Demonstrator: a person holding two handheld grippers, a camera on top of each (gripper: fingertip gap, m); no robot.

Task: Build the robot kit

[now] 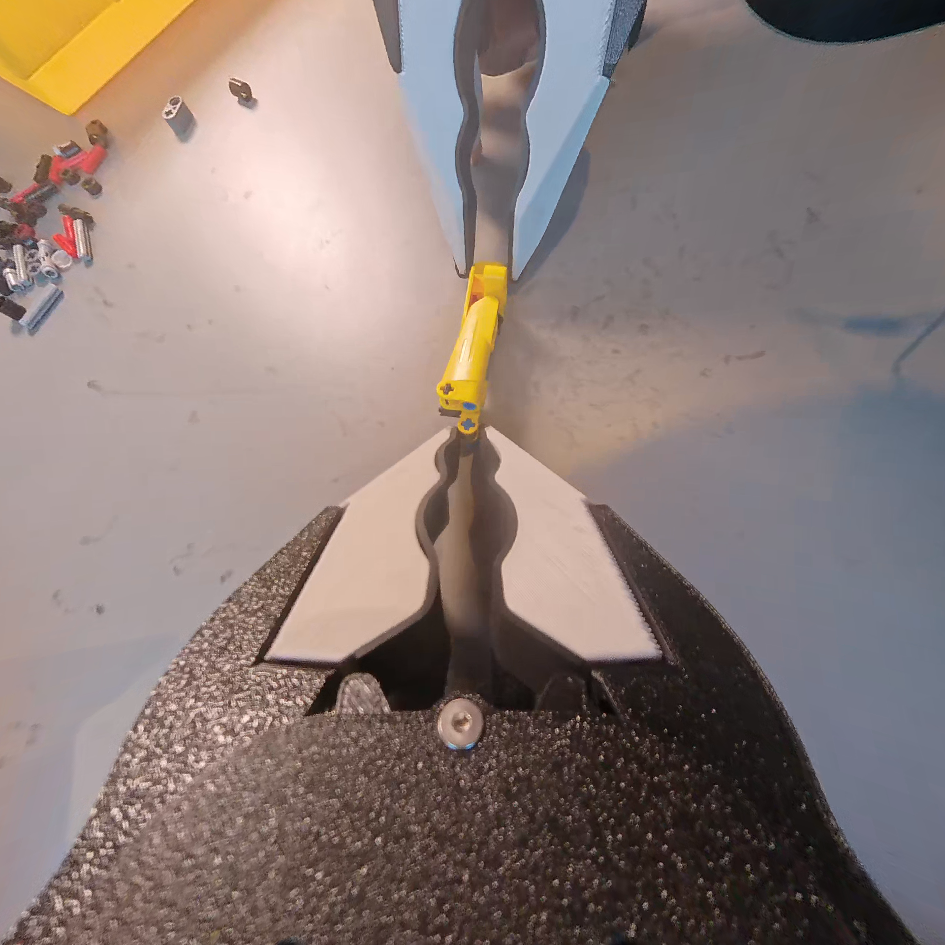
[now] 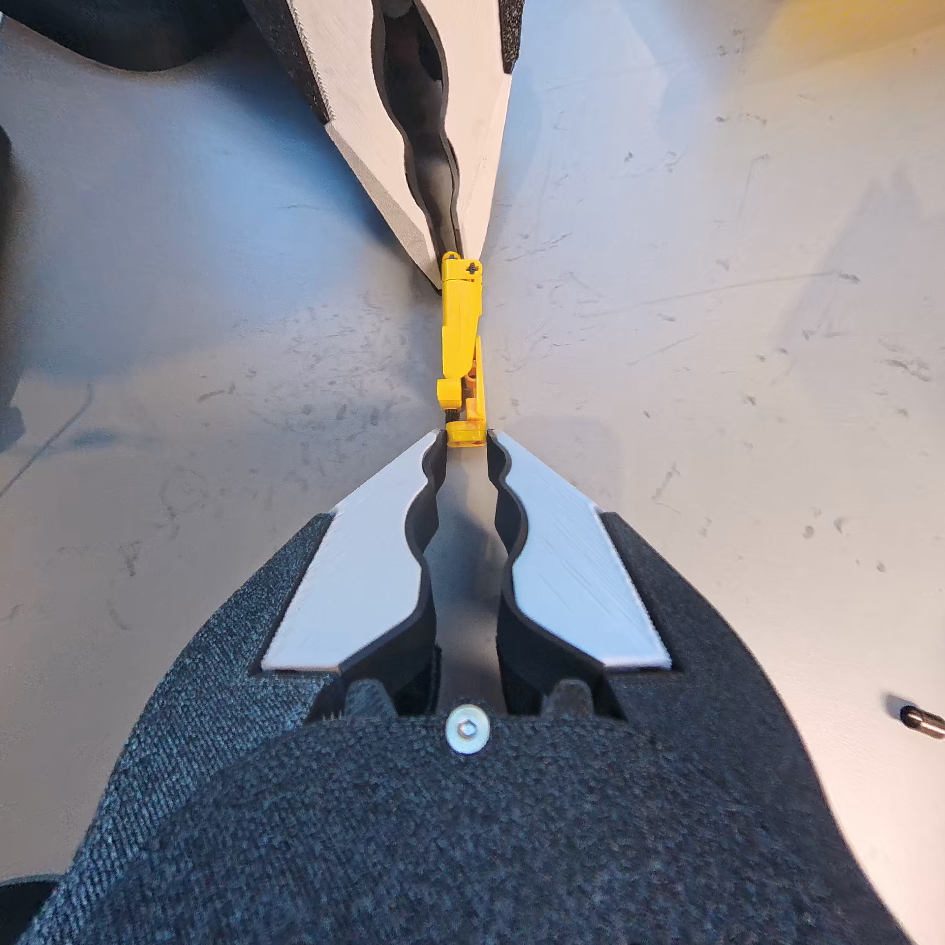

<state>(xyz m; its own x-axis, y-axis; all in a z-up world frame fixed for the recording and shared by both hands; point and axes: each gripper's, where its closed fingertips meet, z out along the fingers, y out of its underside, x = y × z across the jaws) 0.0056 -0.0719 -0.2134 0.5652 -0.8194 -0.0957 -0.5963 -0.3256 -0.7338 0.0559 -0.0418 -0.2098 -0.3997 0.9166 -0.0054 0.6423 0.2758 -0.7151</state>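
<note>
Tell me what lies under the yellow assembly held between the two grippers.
Beneath the yellow assembly is only the bare grey table, scuffed. The left gripper and right gripper each clamp one end; whether it touches the table cannot be told.

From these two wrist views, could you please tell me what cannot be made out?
- Yellow assembly: both ends sit between gripper tips, hiding the contact.
- Small parts pile, left wrist view: cut by the left edge, pieces too small.
- Metal pin, right wrist view: cut by the right edge.
</note>
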